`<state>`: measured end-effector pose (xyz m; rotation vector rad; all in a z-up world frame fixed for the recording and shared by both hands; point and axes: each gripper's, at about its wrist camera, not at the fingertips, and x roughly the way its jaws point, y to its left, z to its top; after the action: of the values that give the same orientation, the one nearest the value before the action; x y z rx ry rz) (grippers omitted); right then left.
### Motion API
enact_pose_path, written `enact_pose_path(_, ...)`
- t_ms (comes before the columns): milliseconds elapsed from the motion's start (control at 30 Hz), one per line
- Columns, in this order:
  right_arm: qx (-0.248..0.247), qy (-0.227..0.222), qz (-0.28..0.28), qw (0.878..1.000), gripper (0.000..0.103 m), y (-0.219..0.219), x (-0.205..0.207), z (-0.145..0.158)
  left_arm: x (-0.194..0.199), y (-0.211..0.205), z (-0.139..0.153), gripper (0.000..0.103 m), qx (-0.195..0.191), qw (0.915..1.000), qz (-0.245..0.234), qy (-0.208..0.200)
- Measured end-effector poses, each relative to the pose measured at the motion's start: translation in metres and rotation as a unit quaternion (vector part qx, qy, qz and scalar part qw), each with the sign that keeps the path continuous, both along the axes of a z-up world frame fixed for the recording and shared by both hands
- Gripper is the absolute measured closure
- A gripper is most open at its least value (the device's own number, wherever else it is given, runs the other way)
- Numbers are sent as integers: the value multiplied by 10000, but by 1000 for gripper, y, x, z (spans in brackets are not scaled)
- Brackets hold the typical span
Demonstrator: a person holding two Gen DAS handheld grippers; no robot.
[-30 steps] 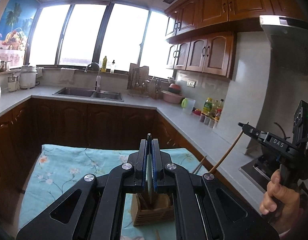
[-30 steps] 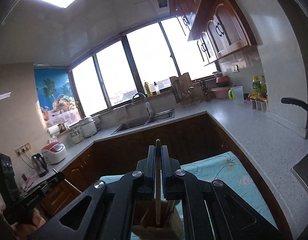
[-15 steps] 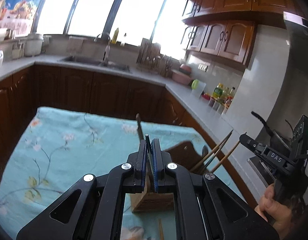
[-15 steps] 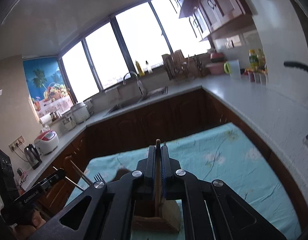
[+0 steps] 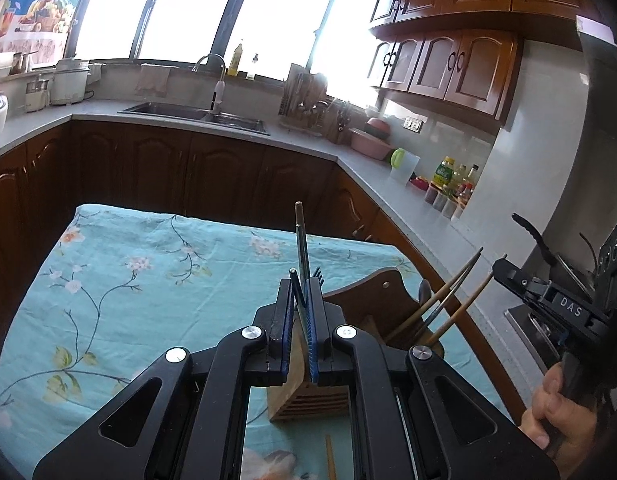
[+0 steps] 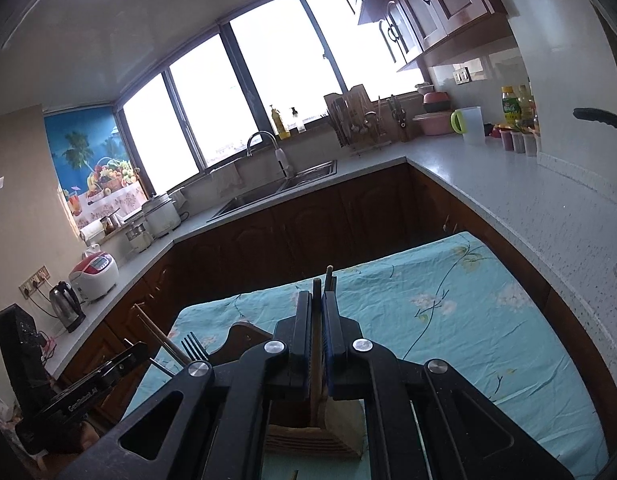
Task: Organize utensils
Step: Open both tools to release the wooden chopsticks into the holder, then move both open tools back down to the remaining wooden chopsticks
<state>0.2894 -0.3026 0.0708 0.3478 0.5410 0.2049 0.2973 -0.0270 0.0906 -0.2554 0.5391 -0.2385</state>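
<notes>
A wooden utensil holder (image 5: 308,398) stands on the floral tablecloth (image 5: 148,280), directly below both grippers; it also shows in the right wrist view (image 6: 324,432). My left gripper (image 5: 300,312) is slightly parted around a thin dark metal utensil (image 5: 301,240) that stands upright in the holder. Chopsticks (image 5: 448,300) and a fork lean out of the holder's right side. My right gripper (image 6: 317,320) is shut on a wooden chopstick (image 6: 317,360) above the holder. The fork (image 6: 193,346) shows left of it.
A loose chopstick (image 5: 329,456) lies on the cloth near the holder. Brown cabinets and a grey counter (image 5: 388,192) with sink (image 5: 196,114), bottles and a pink bowl surround the table. A stove edge (image 5: 524,328) is at the right.
Both cameras tilted down toward the table, then back up a little. My left gripper's jaws have parted slightly around the dark utensil, which now stands taller in the holder. The right grip is unchanged.
</notes>
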Motion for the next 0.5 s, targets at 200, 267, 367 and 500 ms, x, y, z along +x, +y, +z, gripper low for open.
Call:
enact_pose_path(200,255,-144,-18,9996,56,-7,-12,5,-11,9,5,60,-132,9998,108,-50)
enact_pose_path(267,296,-276,-60,9992,46,-11,-21,10,-17,10,8,55,-124,9998,108,-77)
enact_pose_path(367,356,-433,-138,9983,26,-18,-38,19,-31,14,10,27,-101,9995,246,-143)
enact_pose_path(500,341,-565,-215,9976,17,-25,-62,24,-50,21,9,21,-123,9993,325,-119)
